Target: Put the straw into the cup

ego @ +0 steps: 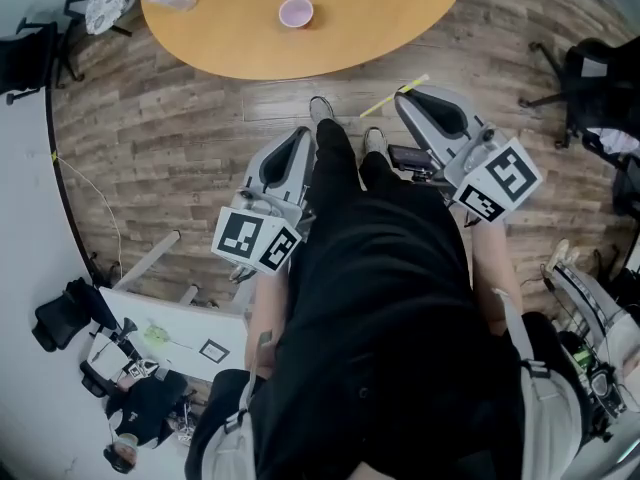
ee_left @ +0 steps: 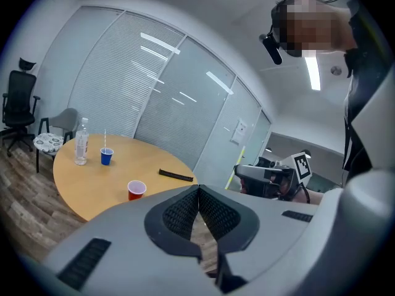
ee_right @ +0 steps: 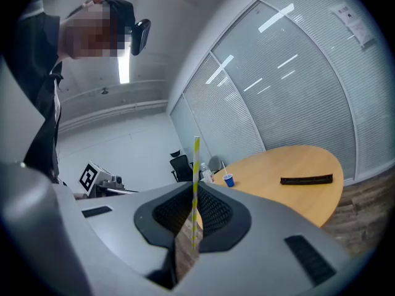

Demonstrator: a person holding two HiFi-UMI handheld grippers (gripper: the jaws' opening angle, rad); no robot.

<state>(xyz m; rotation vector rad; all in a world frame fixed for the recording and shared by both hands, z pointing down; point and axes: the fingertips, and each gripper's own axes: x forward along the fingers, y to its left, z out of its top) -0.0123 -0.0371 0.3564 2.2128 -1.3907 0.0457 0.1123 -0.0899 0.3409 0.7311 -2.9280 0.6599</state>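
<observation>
My right gripper (ee_right: 194,193) is shut on a yellow-and-white striped straw (ee_right: 195,165), which stands upright between its jaws. In the head view the straw (ego: 395,96) pokes out sideways from the right gripper (ego: 410,94), held over the floor short of the round wooden table (ego: 380,8). An empty red cup (ego: 296,12) stands near the table's front edge; it also shows in the left gripper view, red cup (ee_left: 136,190). My left gripper (ee_left: 199,193) is shut with nothing in it, level with my left leg, left gripper (ego: 302,140).
On the table stand a blue cup (ee_left: 107,156) with its own straw, a water bottle (ee_left: 81,142) and a black bar (ee_left: 176,175). A stool (ego: 108,3) and black chairs (ego: 598,73) flank the table. A white desk (ego: 170,328) with clutter is behind left.
</observation>
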